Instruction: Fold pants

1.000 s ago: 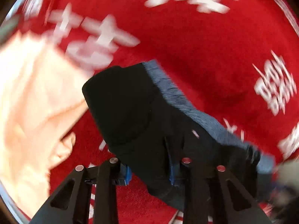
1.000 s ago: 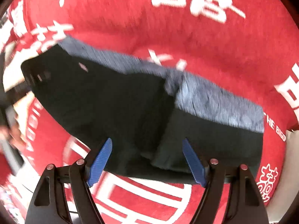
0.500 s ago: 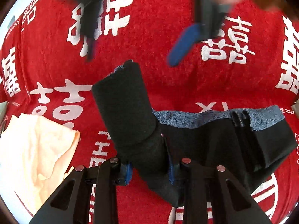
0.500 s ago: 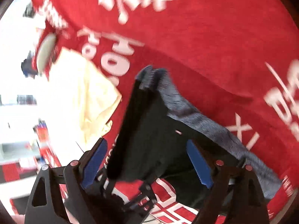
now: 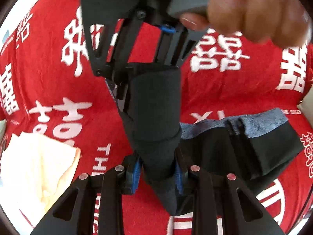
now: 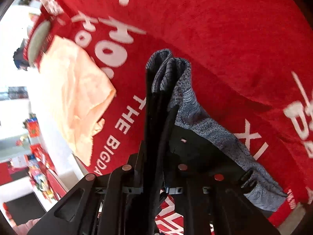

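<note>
So both of my tools are on the black pants (image 5: 156,117) right now. My left tool (image 5: 157,173) has its blue pads squeezed onto a bunched, rolled-up section of the dark fabric, and that section stands up in front of the camera like a fat tube. My right tool (image 5: 148,66) comes in from the top of the left wrist view, with my right hand (image 5: 254,11) wrapped around its handle, and its fingers sit right at the top end of that same roll. From the right wrist view, my right tool (image 6: 154,176) is pressed together on a thin stack of black layers that runs straight up between the fingers, with the grey patterned inside of the waistband (image 6: 195,117) spilling off to the right. The rest of the pants lie draped on the red cloth (image 5: 234,98) with the big white characters that covers the desk. A peach-coloured garment (image 6: 78,90) sits crumpled on that cloth off to the left, well apart from the pants. The background beyond the desk edge is too blown out to tell much.
</note>
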Demonstrator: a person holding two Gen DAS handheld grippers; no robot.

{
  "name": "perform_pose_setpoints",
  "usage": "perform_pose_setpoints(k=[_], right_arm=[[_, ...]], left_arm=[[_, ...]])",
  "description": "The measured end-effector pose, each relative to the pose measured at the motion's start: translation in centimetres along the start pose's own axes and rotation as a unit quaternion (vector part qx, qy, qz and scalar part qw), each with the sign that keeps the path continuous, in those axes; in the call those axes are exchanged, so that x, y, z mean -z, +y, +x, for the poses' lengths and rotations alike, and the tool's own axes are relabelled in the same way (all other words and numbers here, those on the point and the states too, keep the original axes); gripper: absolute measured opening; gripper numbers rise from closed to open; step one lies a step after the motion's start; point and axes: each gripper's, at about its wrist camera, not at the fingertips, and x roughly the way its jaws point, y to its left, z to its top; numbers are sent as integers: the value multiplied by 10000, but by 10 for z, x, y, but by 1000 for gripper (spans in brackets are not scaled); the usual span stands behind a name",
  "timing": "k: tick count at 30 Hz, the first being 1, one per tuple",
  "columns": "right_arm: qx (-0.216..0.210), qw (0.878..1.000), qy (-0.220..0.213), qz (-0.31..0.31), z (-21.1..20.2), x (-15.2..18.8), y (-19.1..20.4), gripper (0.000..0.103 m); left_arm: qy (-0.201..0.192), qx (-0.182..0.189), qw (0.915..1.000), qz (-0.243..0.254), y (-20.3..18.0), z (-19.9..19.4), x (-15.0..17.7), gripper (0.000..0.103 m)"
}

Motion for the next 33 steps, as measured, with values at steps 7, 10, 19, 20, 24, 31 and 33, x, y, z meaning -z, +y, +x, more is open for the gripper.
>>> perform_pose_setpoints(k=[7,10,19,20,24,31,33], right_arm=[[-819,9917,-903,401,-63,45,-57,16],[-1165,9824,-1316,632,-84,80,-88,16],[-1636,9507,-2180,1477,-121,198,-201,16],[-1647,9483,-2211,1571,-121,208,-212,16],[-1768,9341,-2329,2046,-108,250,-262,16],[-1666,9255,-2231,2568,-54,285,-333,16],[-1595,9271,-2141,2632,-37,285,-343,18]], left_arm=[[-255,294,9979,520,-49,-30,-22,31],[-342,472,9948,838,-80,-43,-29,31],[-185,1133,9776,1764,-200,-51,-34,31],[-151,1184,9752,1865,-214,-50,-32,31],[40,1354,9655,2225,-263,-39,-21,31],[532,1296,9558,2583,-315,1,7,31],[630,1216,9548,2640,-321,9,12,31]])
